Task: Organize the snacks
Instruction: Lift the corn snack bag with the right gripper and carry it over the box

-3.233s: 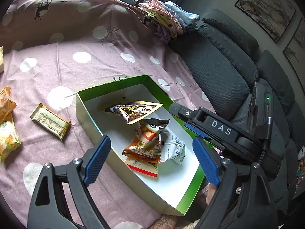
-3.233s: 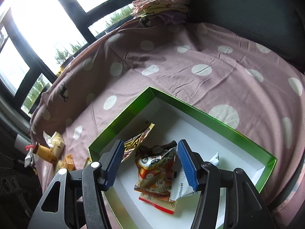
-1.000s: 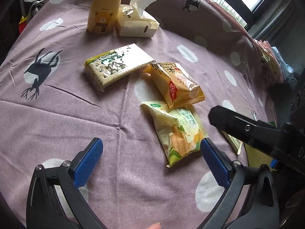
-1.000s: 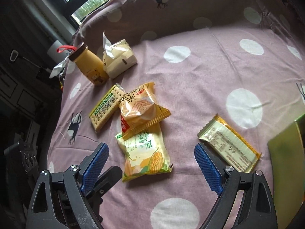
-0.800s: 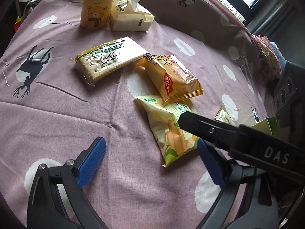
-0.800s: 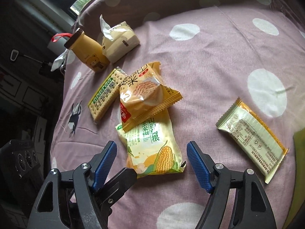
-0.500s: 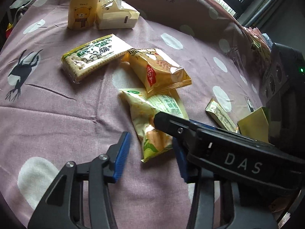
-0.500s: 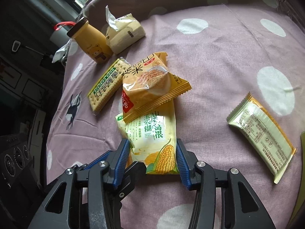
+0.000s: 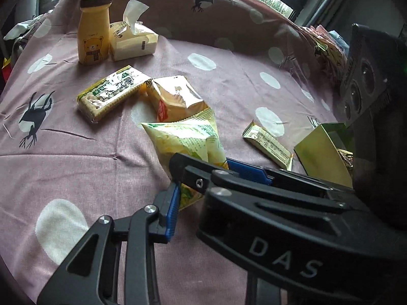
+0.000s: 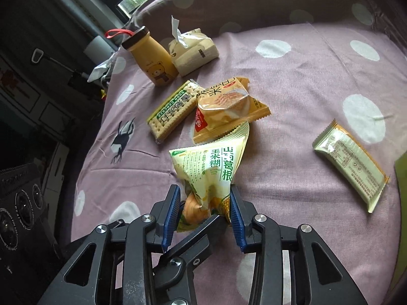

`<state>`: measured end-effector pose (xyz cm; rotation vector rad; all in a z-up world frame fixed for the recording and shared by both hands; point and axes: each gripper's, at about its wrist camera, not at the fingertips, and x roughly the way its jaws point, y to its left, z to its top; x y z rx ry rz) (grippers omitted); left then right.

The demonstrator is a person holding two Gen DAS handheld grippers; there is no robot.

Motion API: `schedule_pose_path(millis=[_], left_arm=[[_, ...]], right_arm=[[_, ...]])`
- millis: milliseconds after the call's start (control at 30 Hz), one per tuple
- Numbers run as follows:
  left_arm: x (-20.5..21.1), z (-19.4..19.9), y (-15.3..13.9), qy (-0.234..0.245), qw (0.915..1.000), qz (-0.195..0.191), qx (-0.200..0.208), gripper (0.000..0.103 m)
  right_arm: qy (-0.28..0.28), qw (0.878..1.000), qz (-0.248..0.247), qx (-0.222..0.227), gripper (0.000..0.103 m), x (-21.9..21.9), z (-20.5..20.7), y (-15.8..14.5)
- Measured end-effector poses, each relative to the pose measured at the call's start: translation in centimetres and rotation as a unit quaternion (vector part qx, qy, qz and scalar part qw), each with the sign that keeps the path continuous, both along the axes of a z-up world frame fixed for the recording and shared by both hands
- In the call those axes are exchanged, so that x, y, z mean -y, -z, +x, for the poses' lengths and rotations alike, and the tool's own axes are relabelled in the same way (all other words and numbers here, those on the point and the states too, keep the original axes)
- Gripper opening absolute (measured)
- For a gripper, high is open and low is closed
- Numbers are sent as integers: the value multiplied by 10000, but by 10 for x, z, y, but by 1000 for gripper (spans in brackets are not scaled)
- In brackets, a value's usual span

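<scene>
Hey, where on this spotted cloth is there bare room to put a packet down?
Bare purple polka-dot cloth lies between the orange rice-cake packet and the pale green wafer bar, and near the deer print. Crowded: yellow bear bottle, tissue pack and clear-wrapped cracker sleeve.

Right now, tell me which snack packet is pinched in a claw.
The pale green corn packet, clamped at its lower end by the right claw. The orange packet, cracker pack and wafer bar lie untouched.

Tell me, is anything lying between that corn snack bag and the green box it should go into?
Yes: the wrapped bar lies on the cloth between the corn snack bag and the green box. The bag is pinched by both tools, so it could probably be carried over the bar.
</scene>
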<state>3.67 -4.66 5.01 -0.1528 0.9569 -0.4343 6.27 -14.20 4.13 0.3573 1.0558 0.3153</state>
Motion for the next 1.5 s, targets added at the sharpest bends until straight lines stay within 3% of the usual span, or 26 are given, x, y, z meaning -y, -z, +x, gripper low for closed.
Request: schedule_pose_path(millis=[267, 433, 767, 1000, 1500], left_arm=[[10, -34, -39, 409, 9960, -281, 744, 29], [27, -60, -62, 669, 9883, -276, 1342, 29], [59, -78, -102, 953, 9728, -455, 2059, 31], [98, -88, -117, 1490, 9601, -549, 2302, 31], [171, -97, -124, 2343, 9408, -549, 2388, 31]], right_arm=[[264, 9975, 137, 635, 41, 17, -39, -45], [537, 9926, 369, 1029, 41, 37, -71, -67], [785, 9807, 705, 1644, 41, 75, -101, -108], [1148, 9695, 823, 2004, 41, 117, -125, -124], [2045, 9474, 988, 2253, 41, 185, -163, -130]])
